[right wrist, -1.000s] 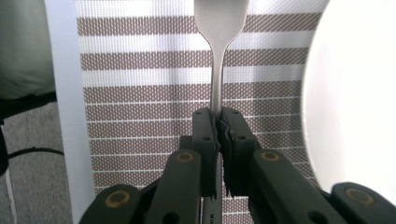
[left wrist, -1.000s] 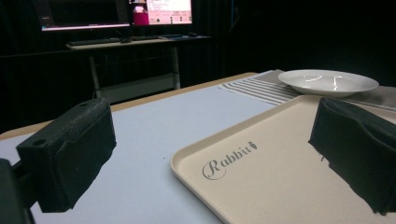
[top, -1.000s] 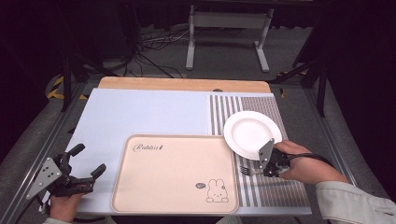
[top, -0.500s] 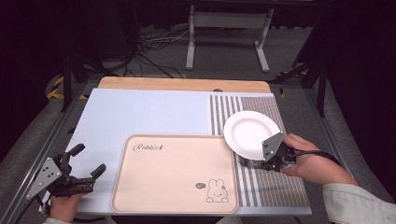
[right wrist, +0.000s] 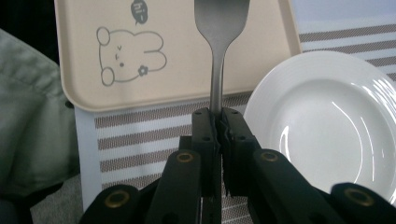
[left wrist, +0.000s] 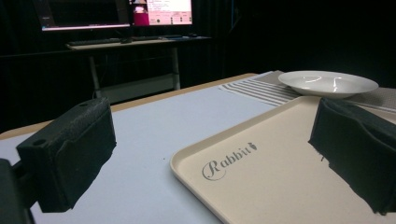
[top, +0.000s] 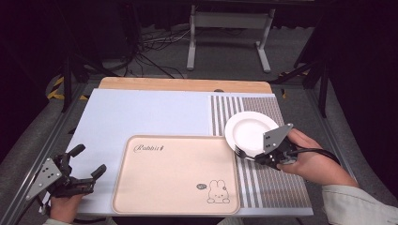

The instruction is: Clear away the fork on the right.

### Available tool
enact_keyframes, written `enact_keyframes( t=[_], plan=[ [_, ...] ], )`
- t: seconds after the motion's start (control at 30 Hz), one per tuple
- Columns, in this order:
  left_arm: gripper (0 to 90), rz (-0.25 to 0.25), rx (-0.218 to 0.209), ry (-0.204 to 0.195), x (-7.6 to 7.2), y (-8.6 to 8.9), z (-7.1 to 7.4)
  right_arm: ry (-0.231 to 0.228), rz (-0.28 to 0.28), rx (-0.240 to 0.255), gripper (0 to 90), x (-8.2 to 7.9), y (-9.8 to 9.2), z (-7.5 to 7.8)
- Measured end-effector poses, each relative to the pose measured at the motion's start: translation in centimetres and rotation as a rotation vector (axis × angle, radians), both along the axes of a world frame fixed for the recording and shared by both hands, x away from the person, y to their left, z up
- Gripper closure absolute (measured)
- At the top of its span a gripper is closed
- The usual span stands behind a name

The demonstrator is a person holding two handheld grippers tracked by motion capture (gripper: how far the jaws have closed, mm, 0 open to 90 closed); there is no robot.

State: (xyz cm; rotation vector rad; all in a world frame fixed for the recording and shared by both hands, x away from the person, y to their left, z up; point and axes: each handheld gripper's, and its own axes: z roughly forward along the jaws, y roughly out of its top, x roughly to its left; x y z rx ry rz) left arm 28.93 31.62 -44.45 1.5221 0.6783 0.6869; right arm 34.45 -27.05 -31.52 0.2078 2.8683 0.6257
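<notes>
My right gripper [top: 257, 158] is shut on a metal fork [right wrist: 218, 51], holding it by the handle with the tines pointing over the right edge of the beige rabbit tray [top: 173, 176]. In the high view the fork [top: 243, 153] hovers beside the near-left rim of the white plate [top: 251, 132], which lies on the striped mat [top: 277, 183]. In the right gripper view the plate [right wrist: 327, 121] sits to the right of the jaws. My left gripper [top: 89, 169] stands open at the table's near-left corner, left of the tray [left wrist: 280, 177], with nothing between its pads [left wrist: 70, 149].
A pale blue mat [top: 141, 115] covers the left and middle of the table, with a wooden strip [top: 187, 85] along the far edge. Beyond the table stand a metal frame [top: 230, 28] and floor cables. A desk with monitors [left wrist: 116, 14] appears in the left gripper view.
My right gripper has lifted slightly and drawn a little to the right with the fork, toward the plate's near edge. The left gripper has stayed where it was.
</notes>
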Motion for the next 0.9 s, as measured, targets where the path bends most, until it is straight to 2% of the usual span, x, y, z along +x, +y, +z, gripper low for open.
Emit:
enact_keyframes(
  t=[0.1,0.13,0.17,0.27,0.57,0.83,0.9],
  plan=[
    [0.9,-0.001,0.000,0.000,0.0,0.0,0.0,-0.001,-0.021,0.040,85.4,-0.1,0.9,0.5],
    [0.9,0.000,0.000,-0.001,0.0,0.0,0.0,-0.001,-0.021,0.040,85.4,-0.1,0.9,0.5],
    [0.9,0.000,-0.001,-0.001,0.0,0.0,0.0,0.006,-0.042,0.068,85.4,-0.2,1.4,0.7],
    [0.9,0.001,0.002,0.000,0.0,0.1,0.0,0.020,-0.071,0.103,85.4,-0.3,2.2,1.0],
    [0.9,-0.001,0.001,-0.005,0.0,0.2,0.1,0.029,-0.090,0.134,85.4,-0.4,4.6,1.2],
    [0.9,-0.001,0.003,-0.007,0.0,0.2,0.1,0.050,-0.144,0.161,85.4,-0.4,6.8,1.1],
    [0.9,-0.001,0.001,-0.005,0.0,0.2,0.1,0.063,-0.173,0.170,85.4,-0.4,7.6,0.9]
  ],
)
